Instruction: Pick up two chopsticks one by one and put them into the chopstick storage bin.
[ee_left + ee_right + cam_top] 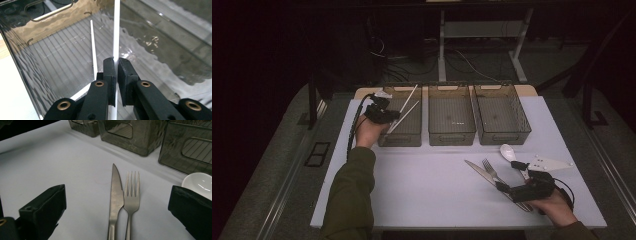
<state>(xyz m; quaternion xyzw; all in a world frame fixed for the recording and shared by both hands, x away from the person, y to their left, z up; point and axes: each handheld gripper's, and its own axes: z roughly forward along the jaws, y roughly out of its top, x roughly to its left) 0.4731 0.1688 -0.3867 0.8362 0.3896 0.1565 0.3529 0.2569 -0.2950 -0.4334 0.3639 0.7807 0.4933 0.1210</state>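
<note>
I see the left gripper (393,116) at 10 o'clock on the white table (422,190), its jaws nearly closed and clamped on one white chopstick (116,30) over the left bin (404,131). A second chopstick (93,47) stands just beside it, leaning inside the same bin; I cannot tell whether the jaws also grip it. The middle bin (451,117) and right bin (502,116) sit at 12 and 1 o'clock. I see the right gripper (117,215) at 4 o'clock, jaws wide apart and holding nothing, straddling a knife (115,195) and fork (131,197) lying side by side, touching. A white spoon (508,151) rests at 3 o'clock.
</note>
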